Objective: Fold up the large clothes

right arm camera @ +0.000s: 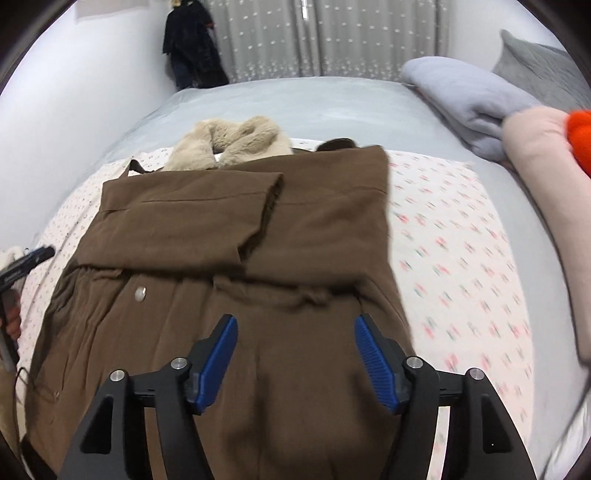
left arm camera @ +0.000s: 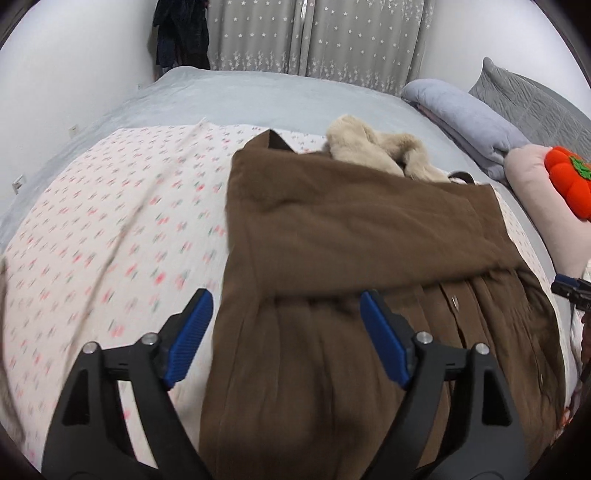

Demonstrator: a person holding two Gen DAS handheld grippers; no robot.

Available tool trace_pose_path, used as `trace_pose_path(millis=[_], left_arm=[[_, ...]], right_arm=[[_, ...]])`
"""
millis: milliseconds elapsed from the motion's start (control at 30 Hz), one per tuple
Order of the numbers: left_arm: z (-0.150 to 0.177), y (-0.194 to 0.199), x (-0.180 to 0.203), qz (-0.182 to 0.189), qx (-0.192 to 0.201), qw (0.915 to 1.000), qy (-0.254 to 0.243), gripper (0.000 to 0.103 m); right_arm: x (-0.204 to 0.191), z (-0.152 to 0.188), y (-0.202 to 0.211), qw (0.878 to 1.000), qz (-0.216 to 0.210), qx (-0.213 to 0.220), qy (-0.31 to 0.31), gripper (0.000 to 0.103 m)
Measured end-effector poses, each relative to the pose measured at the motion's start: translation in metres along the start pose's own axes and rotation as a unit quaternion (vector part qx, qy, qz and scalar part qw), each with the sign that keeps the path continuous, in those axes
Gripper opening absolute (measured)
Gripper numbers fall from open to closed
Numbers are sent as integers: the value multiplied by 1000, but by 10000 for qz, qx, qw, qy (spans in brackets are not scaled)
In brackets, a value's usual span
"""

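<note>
Left wrist view: a grey bed [left arm camera: 280, 96] runs back to starred curtains [left arm camera: 314, 33], a floral sheet [left arm camera: 110, 221] spread across it with open room at its left. On the sheet lies a brown coat [left arm camera: 351, 236], sleeves folded over its chest, fur collar [left arm camera: 373, 146] at the far end. Both left tongs [left arm camera: 286, 338] and right tongs [right arm camera: 295, 360] stand wide and empty above the coat's hem.
</note>
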State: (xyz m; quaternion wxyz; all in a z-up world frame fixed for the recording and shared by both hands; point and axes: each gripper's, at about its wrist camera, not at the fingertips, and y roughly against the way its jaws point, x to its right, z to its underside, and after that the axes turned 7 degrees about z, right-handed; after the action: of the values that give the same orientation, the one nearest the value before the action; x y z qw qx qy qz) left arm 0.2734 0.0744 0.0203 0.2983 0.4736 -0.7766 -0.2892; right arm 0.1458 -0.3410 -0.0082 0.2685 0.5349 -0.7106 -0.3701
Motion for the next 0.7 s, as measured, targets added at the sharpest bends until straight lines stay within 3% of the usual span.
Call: trace_pose_path(millis=[167,400,700], left_arm=[[44,39,9,-202,-166,9997,-16,90],[103,67,4,-331,-604,9976,67,91],[163,68,-25,-385,-1277,9899,487,92]], right_arm=[[2,35,44,9997,178,159,-7,77],[-4,75,71,9989,357,200,207,83],[2,122,61,9978,531,-183,345,83]])
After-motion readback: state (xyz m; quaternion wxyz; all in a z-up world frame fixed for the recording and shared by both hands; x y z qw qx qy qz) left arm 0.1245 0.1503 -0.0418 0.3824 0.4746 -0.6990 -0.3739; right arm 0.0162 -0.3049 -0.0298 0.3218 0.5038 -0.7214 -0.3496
